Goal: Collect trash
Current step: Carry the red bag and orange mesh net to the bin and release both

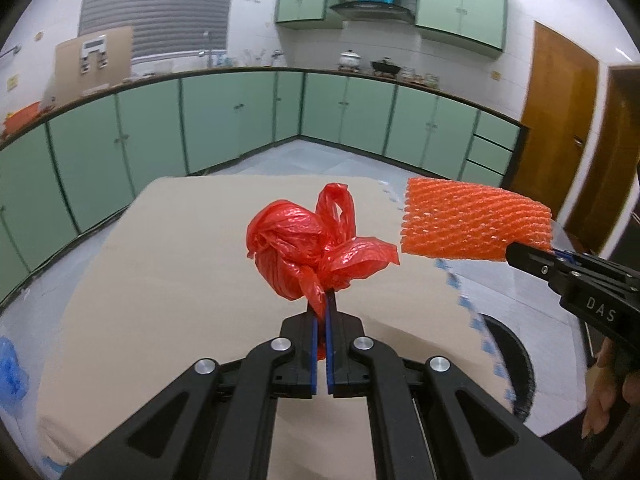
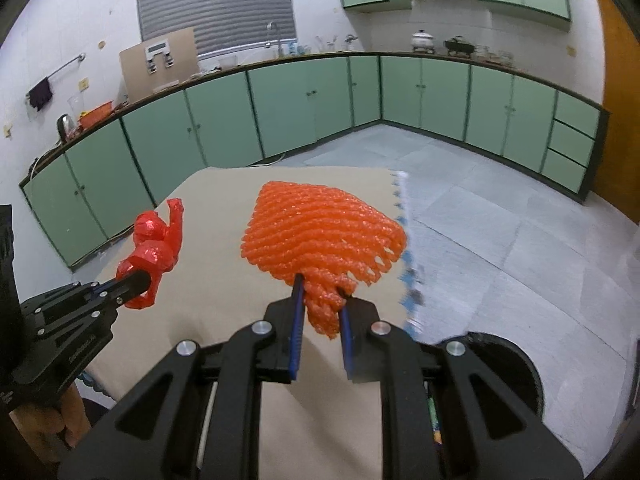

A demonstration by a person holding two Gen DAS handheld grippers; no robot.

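Observation:
My left gripper is shut on a crumpled red plastic bag and holds it above the beige mat. It also shows at the left of the right wrist view, with the red bag at its tips. My right gripper is shut on an orange foam fruit net held in the air. In the left wrist view the right gripper comes in from the right, with the foam net beside the red bag, apart from it.
A round black bin stands on the floor at the lower right, also in the left wrist view. A blue crumpled piece lies at the mat's left. Green cabinets line the walls. A brown door is at the right.

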